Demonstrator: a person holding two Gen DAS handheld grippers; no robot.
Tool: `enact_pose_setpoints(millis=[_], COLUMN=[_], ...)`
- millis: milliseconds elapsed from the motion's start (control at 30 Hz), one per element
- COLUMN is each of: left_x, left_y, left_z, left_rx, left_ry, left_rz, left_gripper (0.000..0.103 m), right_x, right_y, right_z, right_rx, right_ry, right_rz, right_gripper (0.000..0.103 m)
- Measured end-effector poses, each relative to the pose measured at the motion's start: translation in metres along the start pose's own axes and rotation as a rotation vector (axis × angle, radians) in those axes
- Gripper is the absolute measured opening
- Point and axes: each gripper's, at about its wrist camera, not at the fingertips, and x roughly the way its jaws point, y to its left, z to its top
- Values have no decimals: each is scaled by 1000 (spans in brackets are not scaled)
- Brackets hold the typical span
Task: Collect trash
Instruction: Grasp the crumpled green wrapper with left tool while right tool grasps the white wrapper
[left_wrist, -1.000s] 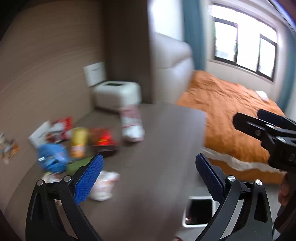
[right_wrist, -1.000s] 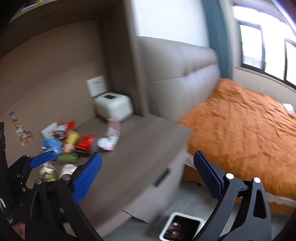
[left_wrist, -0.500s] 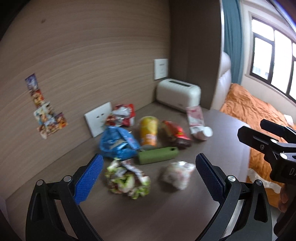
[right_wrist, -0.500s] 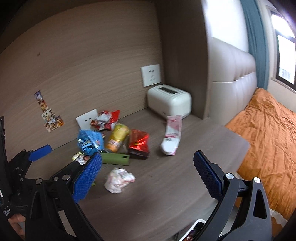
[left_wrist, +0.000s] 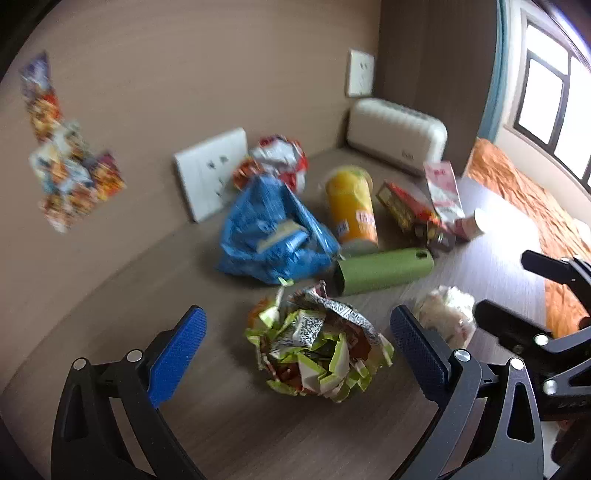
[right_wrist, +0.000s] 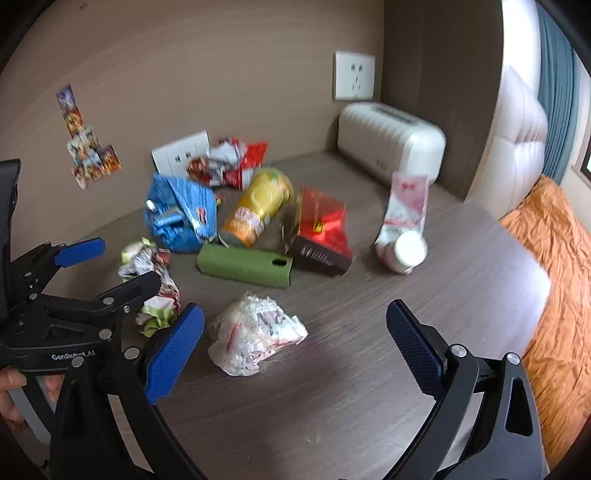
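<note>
- The left gripper (left_wrist: 298, 343) has its two blue fingers spread wide apart, with nothing held.
- A crumpled green and white wrapper (left_wrist: 317, 350) lies on the brown table (left_wrist: 229, 424) right between the left fingers, a little nearer the right one. I cannot tell if a finger touches it.
- The right gripper (right_wrist: 294, 338) also has its fingers spread wide and holds nothing.
- A crumpled white wrapper (right_wrist: 255, 338) lies between the right fingers, close to the left one.
- Past the fingertips lies a green tube (right_wrist: 245, 266) on its side.
- Behind the tube are a blue bag (right_wrist: 179, 216), a yellow cup (right_wrist: 258, 208) tipped over, a red box (right_wrist: 321, 230) and a pink pouch (right_wrist: 404, 223).
- A red and white wrapper (right_wrist: 229, 162) lies by the wall, near a white socket plate (left_wrist: 210, 171).
- A white toaster (right_wrist: 391, 138) stands far back, to the right.
- An orange bed (right_wrist: 557, 280) is off to the right of the table.
</note>
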Motion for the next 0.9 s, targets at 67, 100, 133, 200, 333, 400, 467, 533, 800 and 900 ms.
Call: enact_pose_setpoints(millis=[67,100,133,200,333,400,467,533,800,900], left_x=[10,16,20,25,32,29,26,23,-14,-29], left_y=[-1,0,3,7,10,9,9,9,-12,-32], left_z=[-2,-3,-4,-4,-6,-6,-7,-6,4,6], left_rx=[15,14,2,-19,-13,-9,-3,0,60,91], left_ry=[23,33,41,54,71,62,56,52,5,-12], left_rz=[3,8,-2,-32,-49,-54,-72,-80,-116,-146], left_gripper=[97,97,96,87,70,67,65,62,61,61], right_x=[13,18,22,30,40,40,38,34,-25,-49], right_y=[2,3,3,6,12,15,14,11,-18,-35], right_z=[-1,-3,-4,-7,-12,-12,-13,-12,-6,-8], right_rx=[-1,-2,-3,-11,-18,-25,-12,14,85,108], right_ry=[30,40,48,62,88,90,90,94,-15,-56], right_rz=[10,15,19,33,88,96,106,126,97,59], right_gripper=[99,99,98,92,63,62,61,59,59,59])
